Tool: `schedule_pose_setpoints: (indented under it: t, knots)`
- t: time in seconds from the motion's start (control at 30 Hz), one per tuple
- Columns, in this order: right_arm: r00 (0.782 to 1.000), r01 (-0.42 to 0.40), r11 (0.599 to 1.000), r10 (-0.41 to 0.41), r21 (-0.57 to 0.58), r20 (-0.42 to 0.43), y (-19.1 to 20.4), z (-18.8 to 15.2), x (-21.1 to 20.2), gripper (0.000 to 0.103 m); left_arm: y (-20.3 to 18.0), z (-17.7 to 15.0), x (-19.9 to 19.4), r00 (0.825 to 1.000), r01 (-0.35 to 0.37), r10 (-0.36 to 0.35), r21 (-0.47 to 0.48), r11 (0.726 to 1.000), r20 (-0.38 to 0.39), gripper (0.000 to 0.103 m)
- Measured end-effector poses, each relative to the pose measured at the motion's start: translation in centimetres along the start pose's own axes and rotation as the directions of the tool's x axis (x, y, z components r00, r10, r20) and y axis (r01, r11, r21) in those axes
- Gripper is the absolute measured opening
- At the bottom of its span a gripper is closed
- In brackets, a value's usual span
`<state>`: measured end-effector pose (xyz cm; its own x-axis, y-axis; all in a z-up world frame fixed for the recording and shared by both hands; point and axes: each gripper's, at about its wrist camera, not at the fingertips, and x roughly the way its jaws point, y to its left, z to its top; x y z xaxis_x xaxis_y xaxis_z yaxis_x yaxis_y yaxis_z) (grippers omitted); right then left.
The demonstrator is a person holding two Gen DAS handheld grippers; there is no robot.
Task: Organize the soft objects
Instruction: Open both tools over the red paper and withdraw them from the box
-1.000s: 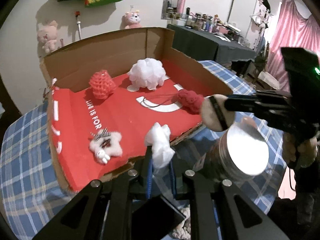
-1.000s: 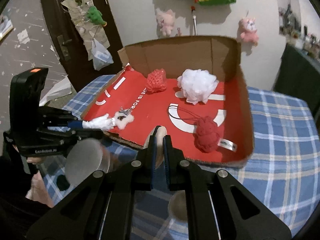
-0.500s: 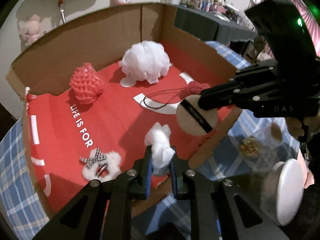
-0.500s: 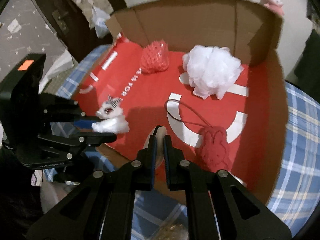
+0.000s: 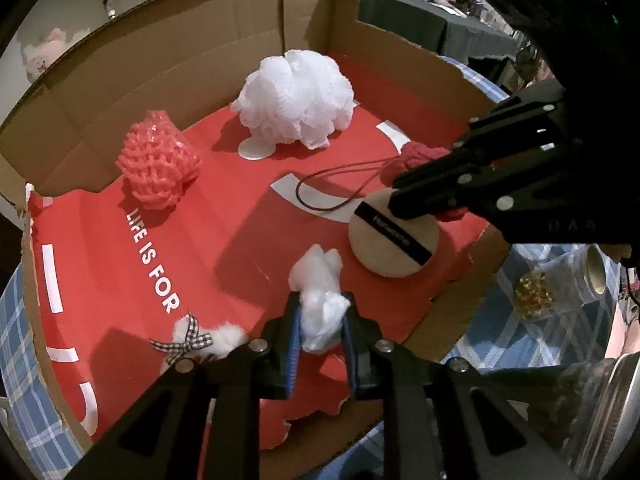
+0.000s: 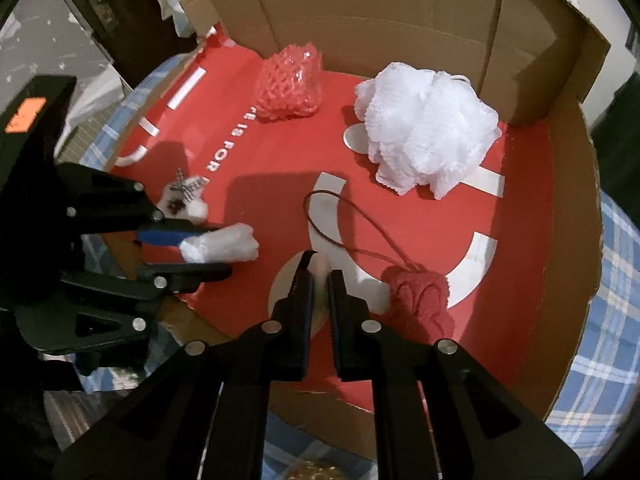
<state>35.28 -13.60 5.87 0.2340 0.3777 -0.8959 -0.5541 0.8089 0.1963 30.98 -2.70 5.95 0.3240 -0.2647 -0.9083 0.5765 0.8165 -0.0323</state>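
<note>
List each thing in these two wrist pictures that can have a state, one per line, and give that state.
Left tool: jaws just been opening, white cotton wad still between them.
Right tool: shut on round powder puff.
Cardboard box: open, flaps up.
White mesh sponge: resting in box.
Pink foam net: resting in box.
Red knitted toy: lying in box, cord loose.

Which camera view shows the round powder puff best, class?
The left wrist view: the powder puff lies face-on there, with its black band and round outline clear, pinched by the right gripper. The right wrist view shows only its thin edge between the closed fingers.
</note>
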Motion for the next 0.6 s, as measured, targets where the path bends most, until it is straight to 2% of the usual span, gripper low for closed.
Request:
schedule_pose_setpoints:
  t: [0.13,0.33,0.6]
  knots:
    - [0.999,0.029,0.999,-0.029,-0.024,-0.014,0.34,0.13,0.25,0.009,0.22,0.25,-0.04,1.000,-0.005,0.005,-0.006,1.000,-0.002,0.038]
    - [0.998,0.051,0.998,-0.052,-0.033,-0.027,0.40,0.32,0.44,0.011,0.49,0.65,0.23,1.000,-0.015,0.015,-0.014,1.000,-0.005,0.047]
    - [0.996,0.094,0.995,-0.094,-0.043,-0.007,0.45,0.84,0.01,0.013,0.73,0.53,-0.48,1.000,-0.025,0.025,-0.018,1.000,0.011,0.052]
